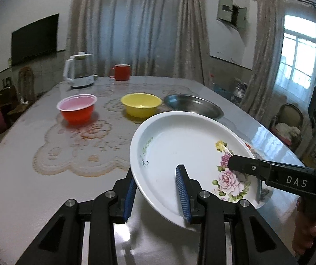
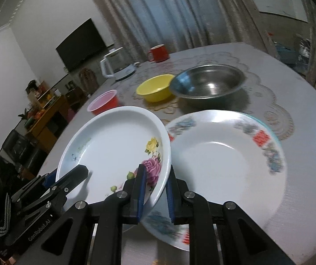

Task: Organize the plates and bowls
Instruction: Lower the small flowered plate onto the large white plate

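Note:
A white plate with pink and yellow roses (image 1: pixel 180 145) (image 2: pixel 113 150) hangs tilted above the table, held from two sides. My left gripper (image 1: pixel 155 195) (image 2: pixel 69 181) is shut on its near-left rim, one blue pad inside the dish and one beneath. My right gripper (image 2: pixel 155 196) (image 1: pixel 235 165) is shut on the rim by the rose print. A second white plate with a red and blue border (image 2: pixel 224 165) lies flat on the table just right of the held one, partly under it. Further back stand a red bowl (image 1: pixel 77 108), a yellow bowl (image 1: pixel 141 105) and a steel bowl (image 1: pixel 193 106).
A white kettle (image 1: pixel 78 70) and a red mug (image 1: pixel 121 72) stand at the far end of the lace-covered table (image 1: pixel 69 154). Chairs stand at the table's far left and right. A person's hand (image 1: pixel 312 231) grips the right tool's handle.

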Demonstrator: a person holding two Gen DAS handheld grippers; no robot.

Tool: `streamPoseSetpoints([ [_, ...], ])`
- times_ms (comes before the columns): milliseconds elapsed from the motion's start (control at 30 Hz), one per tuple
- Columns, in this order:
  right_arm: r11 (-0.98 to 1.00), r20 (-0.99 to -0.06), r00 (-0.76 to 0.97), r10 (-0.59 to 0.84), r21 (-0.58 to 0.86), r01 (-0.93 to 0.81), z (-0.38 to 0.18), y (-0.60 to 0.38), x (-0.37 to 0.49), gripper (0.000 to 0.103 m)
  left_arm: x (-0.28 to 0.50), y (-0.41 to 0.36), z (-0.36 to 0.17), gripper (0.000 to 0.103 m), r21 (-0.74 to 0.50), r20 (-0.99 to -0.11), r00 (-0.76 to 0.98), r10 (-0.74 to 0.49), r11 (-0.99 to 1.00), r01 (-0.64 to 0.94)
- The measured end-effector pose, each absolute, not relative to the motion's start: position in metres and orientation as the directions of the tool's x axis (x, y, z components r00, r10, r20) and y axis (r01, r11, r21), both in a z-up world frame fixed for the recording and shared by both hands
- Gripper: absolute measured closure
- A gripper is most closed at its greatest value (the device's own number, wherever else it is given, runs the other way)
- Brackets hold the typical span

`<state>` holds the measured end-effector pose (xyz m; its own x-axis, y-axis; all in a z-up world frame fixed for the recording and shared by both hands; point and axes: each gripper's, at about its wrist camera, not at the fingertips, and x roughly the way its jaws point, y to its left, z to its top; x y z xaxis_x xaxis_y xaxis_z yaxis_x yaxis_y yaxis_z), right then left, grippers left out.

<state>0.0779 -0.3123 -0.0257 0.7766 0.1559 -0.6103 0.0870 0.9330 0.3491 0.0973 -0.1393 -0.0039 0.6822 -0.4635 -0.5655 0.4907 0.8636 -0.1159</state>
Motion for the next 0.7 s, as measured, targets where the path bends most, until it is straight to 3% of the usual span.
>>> streamPoseSetpoints([
  [700, 0.889, -0.682, 0.729, 0.061, 0.369, 0.271, -0.054, -0.386, 0.068, 0.086, 0.106, -0.227, -0.033, 0.067, -0.100, -0.667, 0.556, -0.496, 0.799, 0.593],
])
